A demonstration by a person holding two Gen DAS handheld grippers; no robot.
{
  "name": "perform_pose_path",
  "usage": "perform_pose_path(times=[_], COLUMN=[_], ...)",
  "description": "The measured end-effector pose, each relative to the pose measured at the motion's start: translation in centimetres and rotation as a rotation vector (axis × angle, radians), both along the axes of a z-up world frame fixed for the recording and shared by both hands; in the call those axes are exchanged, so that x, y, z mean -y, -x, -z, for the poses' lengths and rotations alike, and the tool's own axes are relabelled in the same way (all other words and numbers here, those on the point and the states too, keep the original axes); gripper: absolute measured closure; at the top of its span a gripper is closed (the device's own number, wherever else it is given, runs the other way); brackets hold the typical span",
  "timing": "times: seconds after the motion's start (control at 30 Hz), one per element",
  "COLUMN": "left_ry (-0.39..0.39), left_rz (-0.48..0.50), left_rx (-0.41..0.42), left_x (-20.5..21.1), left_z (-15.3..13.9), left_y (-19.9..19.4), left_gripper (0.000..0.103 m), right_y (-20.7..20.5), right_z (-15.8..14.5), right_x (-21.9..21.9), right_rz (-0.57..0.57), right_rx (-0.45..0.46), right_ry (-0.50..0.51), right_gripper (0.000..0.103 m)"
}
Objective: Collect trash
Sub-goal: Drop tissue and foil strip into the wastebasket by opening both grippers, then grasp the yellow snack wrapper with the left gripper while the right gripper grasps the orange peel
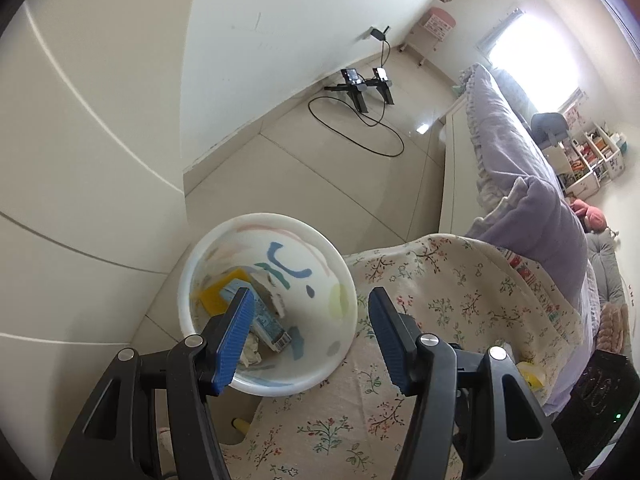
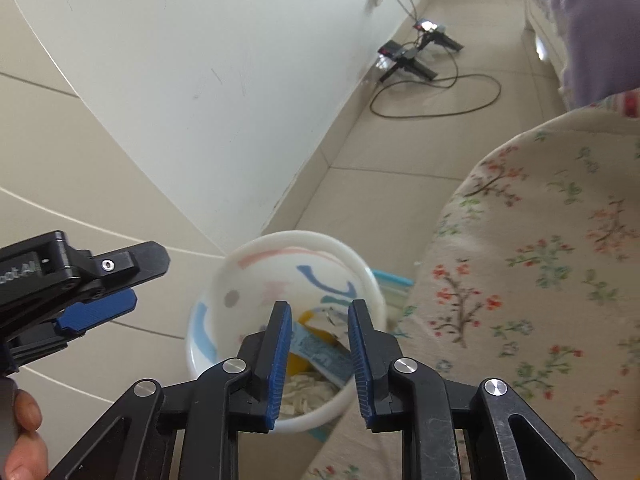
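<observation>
A white trash bin with coloured marks stands on the floor beside the floral-covered table. Inside it lie a yellow piece, a blue-printed packet and crumpled white paper. My left gripper is open and empty, hovering over the bin's mouth. In the right wrist view the same bin holds the packet and paper. My right gripper is open and empty above the bin. The left gripper shows at the left edge there.
A white wall and cabinet flank the bin. Black stands with phones and a looped cable lie on the tiled floor. A bed with a lilac quilt is at the right. A blue-and-white item lies between bin and table.
</observation>
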State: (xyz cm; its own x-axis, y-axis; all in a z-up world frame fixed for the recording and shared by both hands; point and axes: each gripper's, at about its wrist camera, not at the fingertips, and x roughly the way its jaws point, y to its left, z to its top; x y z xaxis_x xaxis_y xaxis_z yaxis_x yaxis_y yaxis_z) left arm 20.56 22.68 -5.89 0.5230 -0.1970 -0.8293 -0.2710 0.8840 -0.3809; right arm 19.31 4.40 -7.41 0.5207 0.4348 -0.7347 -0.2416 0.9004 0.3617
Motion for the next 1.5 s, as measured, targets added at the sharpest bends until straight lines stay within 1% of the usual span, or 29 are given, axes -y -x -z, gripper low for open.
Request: perform_pose_path(times=[0.1,0.17,0.23,0.3,0.37,0.43,0.6,0.67,0.7,0.8,0.87,1.0,1.03,1.07,1.1,1.13,1.17,1.2,1.3,1.37,1.4,1.5], left_ry=[-0.017,-0.010,0.000,0.001,0.009,0.011,0.061,0.068,0.069,0.067,0.069,0.121,0.116,0.103,0.098,0.102,0.114,0.130,0.162,0.176,0.170,0.084], left_rz=[0.050,0.108,0.161,0.200,0.248,0.307,0.408,0.447,0.460,0.488,0.496,0.519,0.523,0.523,0.524,0.533,0.541,0.543,0.528,0.533,0.538,0.555], left_rx=[0.001,0.005,0.012,0.008,0.003,-0.002,-0.039,-0.067,-0.083,-0.130,-0.142,-0.140,-0.143,-0.154,-0.168,-0.189,-0.197,-0.191,-0.129,-0.090,-0.072,0.000], left_x=[2.3,4.2,6.2,7.9,10.1,12.6,18.2,20.7,21.7,24.9,26.3,28.8,29.2,29.7,29.9,30.2,30.4,30.3,29.6,28.7,28.2,26.9], left_z=[-0.3,-0.5,-0.8,-0.7,-0.5,-0.2,1.3,2.3,2.8,4.7,5.5,6.4,6.6,7.0,7.4,7.9,8.1,8.0,6.1,4.6,3.8,1.5], left_y=[0.0,0.0,0.2,0.3,0.6,0.7,0.8,0.8,0.7,0.5,0.5,0.6,0.6,0.6,0.5,0.5,0.5,0.6,1.3,1.9,2.4,3.7], left_gripper=[0.041,0.041,0.040,0.040,0.040,0.040,0.040,0.040,0.040,0.040,0.041,0.042,0.043,0.052,0.072,0.084,0.092,0.097,0.099,0.099,0.099,0.099], right_y=[1.0,1.8,2.5,3.2,3.9,4.3,5.9,6.7,7.0,7.7,8.1,8.5,8.5,8.5,8.3,8.2,8.1,8.0,7.5,7.2,7.1,6.7], right_z=[-1.5,-2.7,-3.8,-4.8,-5.5,-5.9,-6.3,-6.0,-5.7,-5.1,-4.6,-4.1,-4.0,-3.9,-3.5,-3.1,-2.8,-2.6,-1.8,-1.1,-0.8,0.0], right_x=[2.2,4.3,6.2,8.7,11.6,14.4,21.9,25.3,26.2,28.3,28.9,29.4,29.4,29.5,29.4,29.4,29.3,29.1,28.9,29.1,29.2,29.8], right_rz=[0.026,0.058,0.096,0.145,0.195,0.246,0.389,0.448,0.465,0.481,0.473,0.463,0.459,0.452,0.440,0.432,0.425,0.419,0.398,0.379,0.374,0.373], right_rx=[0.018,0.036,0.049,0.061,0.063,0.055,0.027,-0.006,-0.022,-0.059,-0.089,-0.113,-0.118,-0.122,-0.131,-0.138,-0.146,-0.154,-0.179,-0.201,-0.216,-0.243], right_ry=[0.006,0.008,0.019,0.035,0.051,0.058,0.100,0.099,0.098,0.130,0.135,0.136,0.134,0.130,0.124,0.120,0.121,0.127,0.130,0.105,0.086,0.022], right_gripper=[0.074,0.074,0.071,0.063,0.058,0.057,0.056,0.056,0.056,0.056,0.056,0.056,0.056,0.056,0.056,0.056,0.056,0.056,0.056,0.056,0.056,0.056])
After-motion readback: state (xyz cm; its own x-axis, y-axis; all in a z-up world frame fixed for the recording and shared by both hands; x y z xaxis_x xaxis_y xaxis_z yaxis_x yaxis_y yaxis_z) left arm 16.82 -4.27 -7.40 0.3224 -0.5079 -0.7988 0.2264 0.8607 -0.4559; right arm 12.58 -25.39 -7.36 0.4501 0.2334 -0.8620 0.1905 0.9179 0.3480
